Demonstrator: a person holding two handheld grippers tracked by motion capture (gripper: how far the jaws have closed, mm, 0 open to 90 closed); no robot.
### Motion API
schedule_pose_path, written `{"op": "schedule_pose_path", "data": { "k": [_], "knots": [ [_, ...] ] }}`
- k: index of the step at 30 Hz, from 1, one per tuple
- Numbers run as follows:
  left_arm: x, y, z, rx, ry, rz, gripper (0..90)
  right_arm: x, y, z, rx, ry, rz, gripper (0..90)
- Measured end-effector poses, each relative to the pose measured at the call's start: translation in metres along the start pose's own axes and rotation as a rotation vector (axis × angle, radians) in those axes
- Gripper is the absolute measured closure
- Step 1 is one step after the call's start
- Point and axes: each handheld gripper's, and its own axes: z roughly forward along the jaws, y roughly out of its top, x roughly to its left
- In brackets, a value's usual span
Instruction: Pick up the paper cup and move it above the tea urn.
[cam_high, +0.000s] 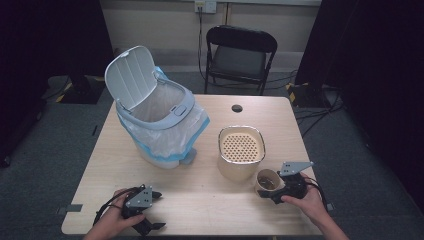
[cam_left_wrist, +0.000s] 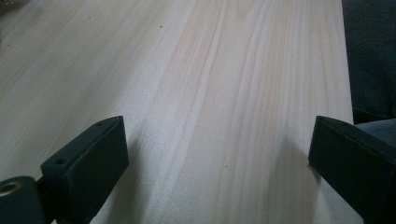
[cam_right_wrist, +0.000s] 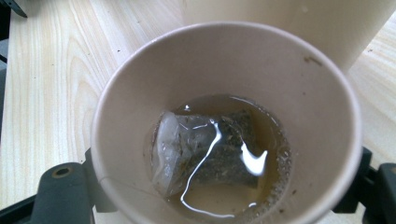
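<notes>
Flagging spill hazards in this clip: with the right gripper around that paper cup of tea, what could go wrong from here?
1. The paper cup holds liquid and a soaked tea bag; squeezing its thin wall or tilting it could slop tea onto the table.
2. The cup sits right beside the beige strainer container; lifting carelessly might knock it.
3. The left gripper rests open, far off, so nothing steadies the cup but the right gripper.

No readable text, no labels, no numbers (none anywhere)

Paper cup (cam_right_wrist: 224, 93) upright, tea bag (cam_right_wrist: 205, 149) soaking in liquid.
</notes>
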Motion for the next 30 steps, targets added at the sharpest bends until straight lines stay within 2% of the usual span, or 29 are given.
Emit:
{"op": "schedule_pose_path", "data": {
  "k": [6, 17, 19, 24, 30],
  "knots": [
    [0.000, 0.000, 0.000, -0.001, 0.000, -0.001, 4.2, 0.001, 0.002, 0.001, 0.001, 0.012, 0.001, 23.9],
    [0.000, 0.000, 0.000, 0.001, -0.001, 0.000, 4.2, 0.001, 0.004, -0.002, 0.026, -0.001, -0.013, 26.3],
    [0.000, 0.000, 0.000, -0.001, 0.000, -0.001, 4.2, -0.001, 0.004, -0.005, 0.043, -0.017, -0.018, 26.5],
    [0.000, 0.000, 0.000, 0.001, -0.001, 0.000, 4.2, -0.004, 0.006, -0.013, 0.031, -0.035, -0.008, 26.6],
    [0.000, 0.000, 0.000, 0.001, -0.002, 0.001, 4.1, -0.013, 0.013, -0.024, 0.050, -0.073, -0.010, 26.7]
  ]
}}
